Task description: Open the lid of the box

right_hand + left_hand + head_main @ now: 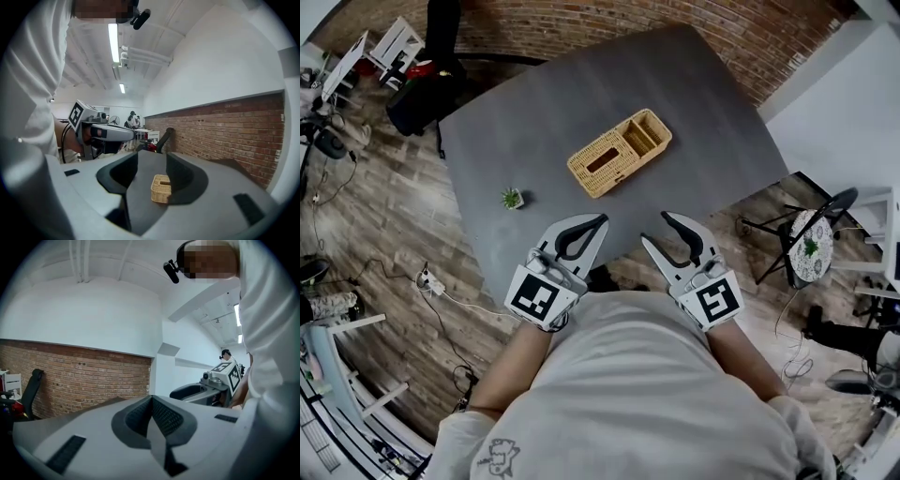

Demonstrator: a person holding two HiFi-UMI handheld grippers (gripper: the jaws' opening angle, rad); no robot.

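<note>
A woven wicker box (619,152) lies at an angle in the middle of the dark grey table (712,103). One part of its top carries a slotted lid; the other end shows open compartments. Both grippers hover at the table's near edge, close to the person's body and well short of the box. My left gripper (602,221) has its jaws touching at the tips with nothing between them; the left gripper view shows the same (151,397). My right gripper (654,228) stands open and empty. In the right gripper view (152,157) the box (161,188) shows far off through the gap.
A small potted plant (512,198) stands on the table left of the box. A black chair (427,84) sits beyond the far left corner. On the floor are a round stool (811,246) at right and a power strip (431,281) at left. A brick wall backs the table.
</note>
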